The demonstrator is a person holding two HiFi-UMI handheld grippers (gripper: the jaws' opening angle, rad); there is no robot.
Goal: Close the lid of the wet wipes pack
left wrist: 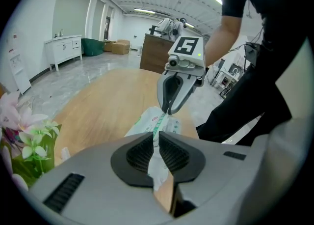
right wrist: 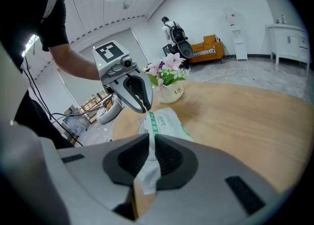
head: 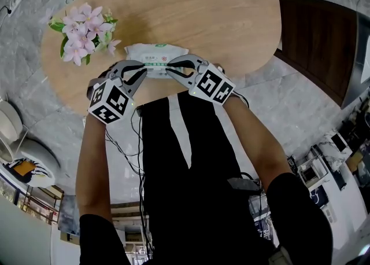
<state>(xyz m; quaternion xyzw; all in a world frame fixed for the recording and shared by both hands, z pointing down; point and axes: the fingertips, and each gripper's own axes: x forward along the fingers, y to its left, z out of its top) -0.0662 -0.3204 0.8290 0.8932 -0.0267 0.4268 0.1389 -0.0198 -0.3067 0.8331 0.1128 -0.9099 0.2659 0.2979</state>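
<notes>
Wooden table [head: 202,15], near edge: left gripper [head: 142,73] and right gripper [head: 172,70] jaws both pinched tight on wet wipes pack [head: 156,55].

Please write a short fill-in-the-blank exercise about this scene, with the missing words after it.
1. The left gripper and the right gripper are both ____ on the wet wipes pack.
2. The pack lies on a ____ table.
3. The flowers have ____ petals.
4. The flowers stand on the person's ____ side of the pack.
Missing words: shut; wooden; pink; left.
</notes>
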